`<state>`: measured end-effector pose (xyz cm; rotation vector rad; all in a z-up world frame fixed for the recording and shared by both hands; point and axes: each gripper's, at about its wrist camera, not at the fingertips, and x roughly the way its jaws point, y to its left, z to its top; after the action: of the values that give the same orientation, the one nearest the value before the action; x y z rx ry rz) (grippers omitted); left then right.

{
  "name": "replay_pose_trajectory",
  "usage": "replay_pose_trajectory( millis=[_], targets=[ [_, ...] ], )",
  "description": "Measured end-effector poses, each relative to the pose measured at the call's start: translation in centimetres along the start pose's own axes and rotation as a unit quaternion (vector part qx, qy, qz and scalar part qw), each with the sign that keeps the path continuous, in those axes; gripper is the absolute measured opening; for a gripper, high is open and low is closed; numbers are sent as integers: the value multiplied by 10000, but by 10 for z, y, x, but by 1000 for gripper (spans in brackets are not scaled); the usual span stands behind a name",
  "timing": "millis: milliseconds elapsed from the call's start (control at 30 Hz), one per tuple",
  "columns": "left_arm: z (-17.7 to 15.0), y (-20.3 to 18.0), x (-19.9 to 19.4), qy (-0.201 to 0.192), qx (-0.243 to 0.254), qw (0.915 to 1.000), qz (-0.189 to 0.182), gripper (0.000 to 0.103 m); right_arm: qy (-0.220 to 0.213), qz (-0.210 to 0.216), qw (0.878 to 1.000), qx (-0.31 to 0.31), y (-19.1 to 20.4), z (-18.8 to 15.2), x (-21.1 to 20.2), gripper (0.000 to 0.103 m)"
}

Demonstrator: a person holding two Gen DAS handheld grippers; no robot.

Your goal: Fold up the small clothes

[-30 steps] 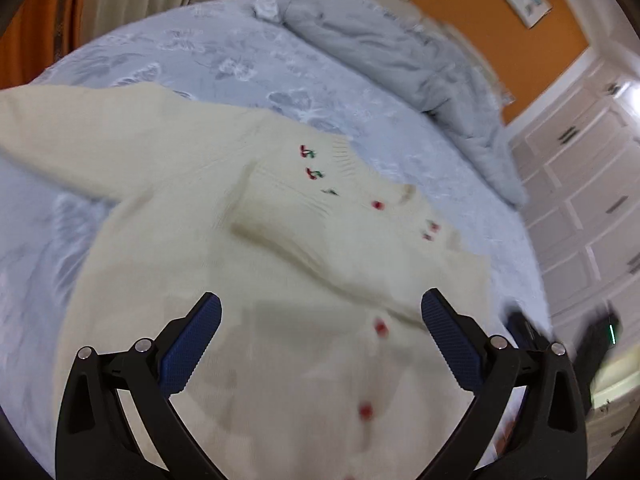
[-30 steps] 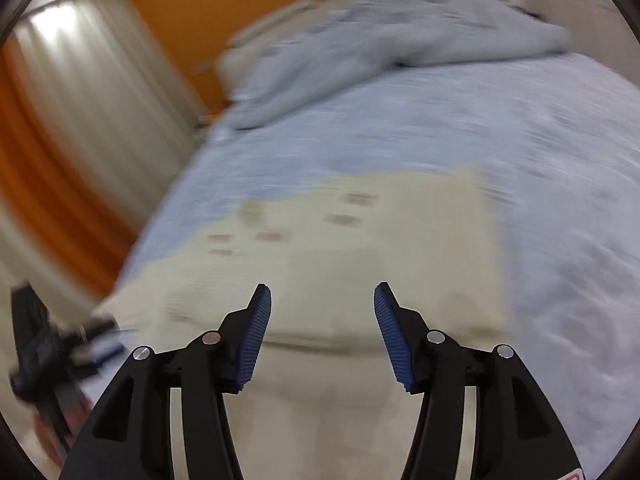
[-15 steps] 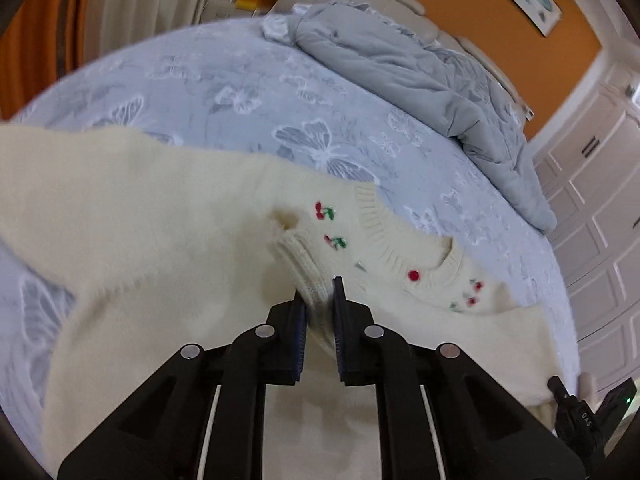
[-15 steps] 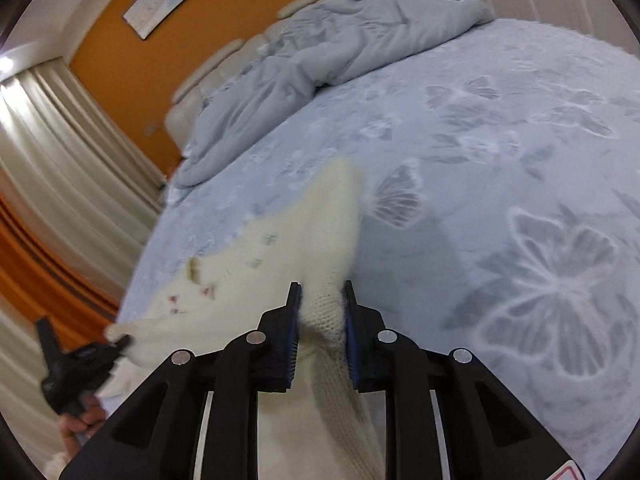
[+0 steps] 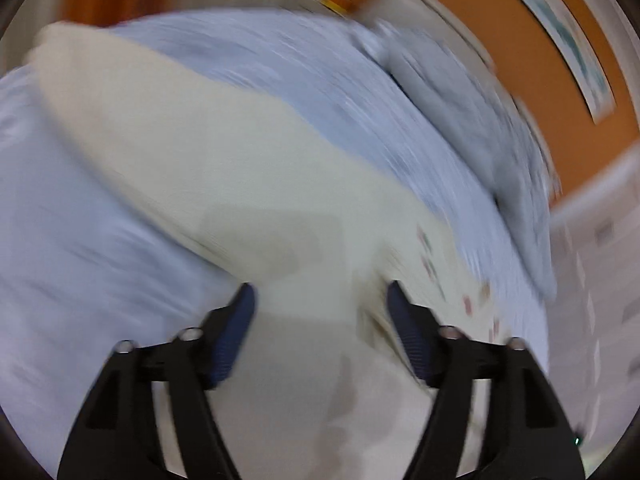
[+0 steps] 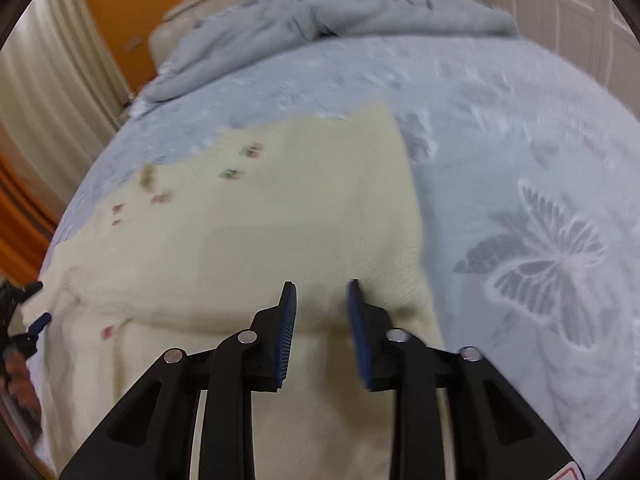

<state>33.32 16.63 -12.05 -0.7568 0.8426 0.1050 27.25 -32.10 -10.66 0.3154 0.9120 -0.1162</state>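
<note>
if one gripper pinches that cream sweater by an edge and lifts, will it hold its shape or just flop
Probably flop: the cream sweater is soft knit, lying limp and creased on the bedspread. It looks light enough for one pinch. A push would likely bunch it rather than slide it, since the bedspread looks textured.

The sweater (image 6: 280, 232) in the middle of the right wrist frame is cream, dotted with small red and green motifs toward its upper left. Around it the bedspread (image 6: 520, 208) is pale blue-grey with white butterfly outlines, clearest at the right, and a plain grey duvet (image 6: 320, 12) lies along the top. The wall (image 6: 112, 12) at upper left is orange beside cream curtains (image 6: 52, 92), and both grippers have black arms with blue pads (image 6: 286, 332).
</note>
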Motion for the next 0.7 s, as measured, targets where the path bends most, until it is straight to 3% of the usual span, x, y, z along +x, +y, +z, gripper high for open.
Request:
replay_pose_trajectory(
  millis=[33, 100, 200, 233, 267, 300, 333, 367, 400, 467, 533, 600, 700],
  targets=[
    [15, 18, -9, -166, -191, 9995, 176, 85, -78, 141, 9999, -48, 7, -5, -13, 33],
    [51, 60, -26, -529, -574, 9940, 762, 86, -190, 342, 9991, -152, 17, -23, -38, 51],
    [105, 132, -36, -765, -1356, 9748, 1598, 87, 5, 521, 9982, -280, 31, -61, -61, 52],
    [113, 144, -35, -747, -1550, 9711, 1656, 84, 166, 549, 9980, -271, 33, -76, -62, 52],
    [122, 159, -32, -706, -1764, 9679, 1649, 76, 234, 543, 9979, -262, 34, -82, -64, 52],
    [127, 165, -31, -710, -1828, 9662, 1676, 56, 349, 520, 9977, -243, 34, -95, -64, 52],
    [133, 166, -28, -710, -1793, 9660, 1721, 28, 439, 492, 9975, -233, 36, -106, -65, 53],
    [137, 162, -22, -590, -1660, 9697, 1691, 11, 529, 449, 9974, -208, 39, -113, -64, 53],
    [142, 154, -17, -443, -1517, 9732, 1667, 7, 631, 442, 9970, -120, 38, -120, -62, 53],
    [149, 110, -28, -808, -861, 9786, 1685, 7, 630, 527, 9966, 86, 33, -126, -63, 53],
    [145, 45, -45, -1096, 119, 9844, 1369, 7, 603, 545, 9965, 171, 31, -127, -65, 53],
    [128, -21, -58, -1154, 877, 9860, 828, 7, 578, 567, 9962, 305, 27, -124, -67, 53],
    [57, -132, -69, -836, 2037, 9752, -221, 7, 551, 606, 9956, 458, 22, -124, -67, 53]
  ],
)
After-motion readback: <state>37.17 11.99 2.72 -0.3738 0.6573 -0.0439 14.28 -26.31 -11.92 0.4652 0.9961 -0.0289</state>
